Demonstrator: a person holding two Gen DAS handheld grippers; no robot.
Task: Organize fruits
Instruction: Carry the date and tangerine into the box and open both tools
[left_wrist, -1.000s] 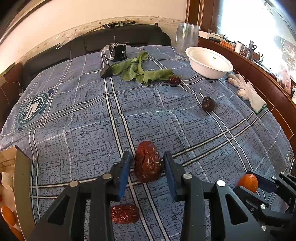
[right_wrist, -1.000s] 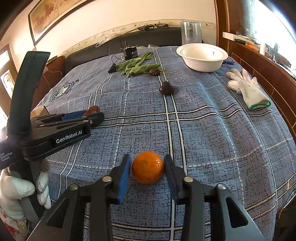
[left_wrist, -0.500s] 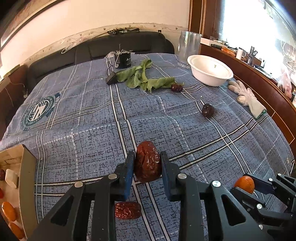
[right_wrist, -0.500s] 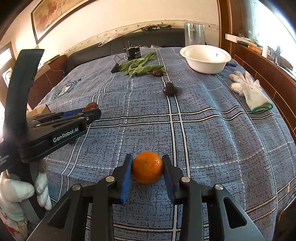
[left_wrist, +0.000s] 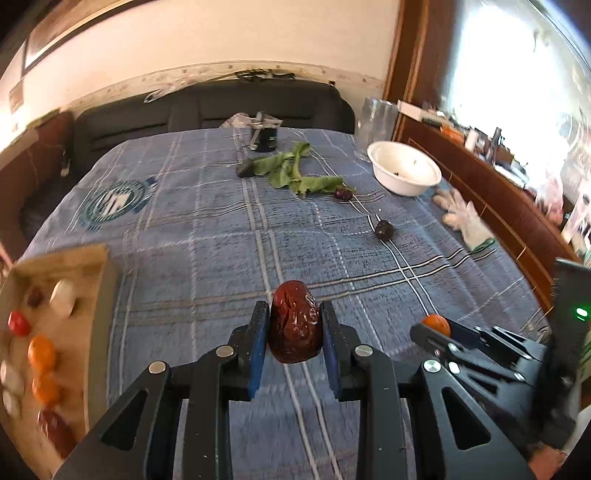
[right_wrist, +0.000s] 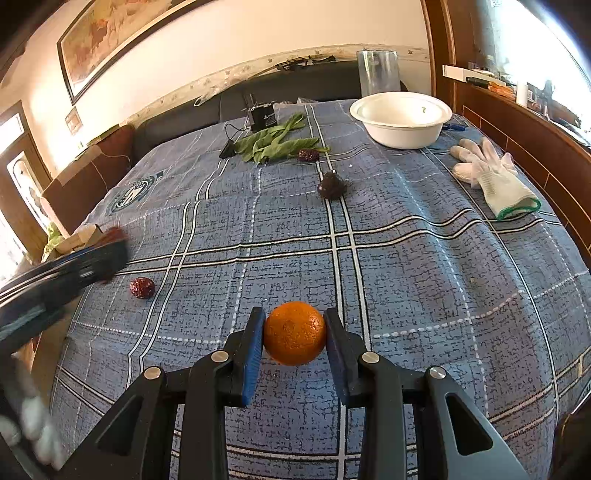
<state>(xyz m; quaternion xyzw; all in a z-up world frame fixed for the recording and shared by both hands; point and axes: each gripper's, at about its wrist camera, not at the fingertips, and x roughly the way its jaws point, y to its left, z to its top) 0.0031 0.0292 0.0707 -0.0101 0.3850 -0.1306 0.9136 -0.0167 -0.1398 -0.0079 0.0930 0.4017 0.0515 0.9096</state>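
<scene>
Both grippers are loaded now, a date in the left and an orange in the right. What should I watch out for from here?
1. The left gripper pinches the wrinkled red date only at its sides, with the top standing past the pads; a fast swing might tip it out.
2. The wooden tray already holds several fruits, so a drop there may knock them.
3. The orange is round and could roll in the right gripper.

Left claw (right_wrist: 92, 258) blurred — tray (left_wrist: 99, 295) cut off (perhaps holding oranges).
</scene>
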